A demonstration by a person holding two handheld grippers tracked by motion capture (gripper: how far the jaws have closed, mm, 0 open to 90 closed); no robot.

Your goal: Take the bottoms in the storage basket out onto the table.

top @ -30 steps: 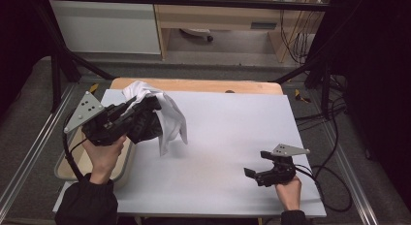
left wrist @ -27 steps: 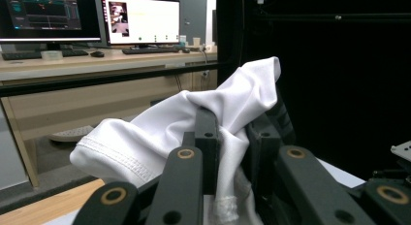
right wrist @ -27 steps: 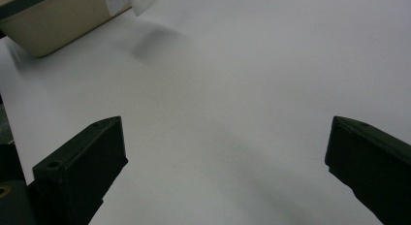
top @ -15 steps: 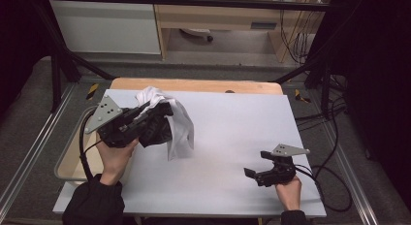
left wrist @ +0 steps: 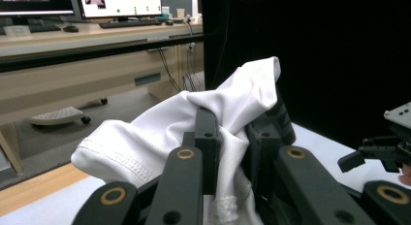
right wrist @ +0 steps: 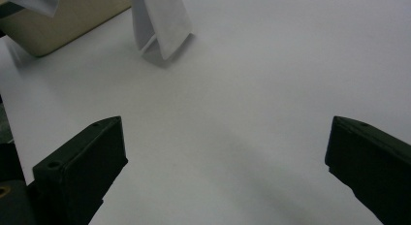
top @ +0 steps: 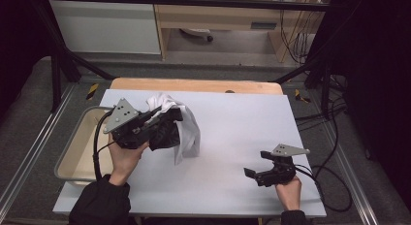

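Note:
A white cloth [top: 188,124] hangs bunched from my left gripper [top: 167,127] above the left half of the white table [top: 232,118]. In the left gripper view the cloth [left wrist: 232,96] is pinched between the two black jaws, so the left gripper [left wrist: 236,133] is shut on it. The cloth's lower end [right wrist: 160,26] reaches down to the table top. My right gripper [top: 256,164] rests near the front right of the table, apart from the cloth. Its jaws stand wide open with nothing between them [right wrist: 225,157].
A beige tray [top: 72,152] sits off the table's left edge, beside the left hand. A wooden board [top: 194,84] runs along the far edge of the table. Cables trail off the right side. Desks and monitors stand beyond.
My left gripper has carried the cloth to the right and lower, over the table. The cloth's hanging end has come down onto the table top. The right gripper has stayed put.

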